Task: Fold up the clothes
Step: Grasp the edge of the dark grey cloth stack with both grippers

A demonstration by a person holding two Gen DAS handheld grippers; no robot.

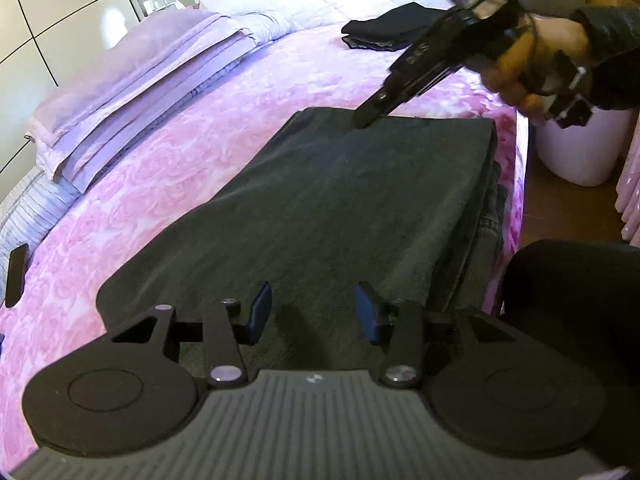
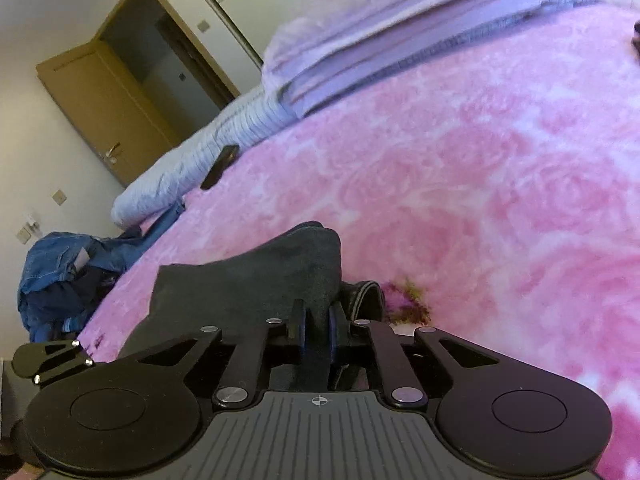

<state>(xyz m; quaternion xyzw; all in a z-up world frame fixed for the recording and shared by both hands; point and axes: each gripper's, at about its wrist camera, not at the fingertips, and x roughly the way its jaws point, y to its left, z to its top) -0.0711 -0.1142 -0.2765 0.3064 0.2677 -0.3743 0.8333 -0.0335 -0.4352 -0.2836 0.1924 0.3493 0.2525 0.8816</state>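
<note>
Though working with a dark grey garment already doubled into a long flat panel, expect no stiffness from it: soft, light and limp, likely to sag and drift off line wherever unsupported. Lies flat on the pink blanket of the bed, close to the bed's edge. Shows a second layer along the garment's right-hand side, possibly denim, though too dark there to be sure.

At the garment's far edge: right gripper, fingers closed tight on a pinch of the cloth, bunched and rising between the pads in the right wrist view. Over the garment's near end: left gripper, fingers standing apart, holding nothing, seemingly just above the cloth and not pressing it.

Best taken at edges and corners, through all layers at once, never mid-panel, where probably only the top ply would lift. Calls for a matching hold at the garment's near end before any lift, to avoid a one-sided pull and a skewed fold. Little danger of damage; more to fear from a slipping lower layer and fresh wrinkles.

Beyond the garment's far edge, well apart: a small black folded piece, no obstacle to the fold.
</note>
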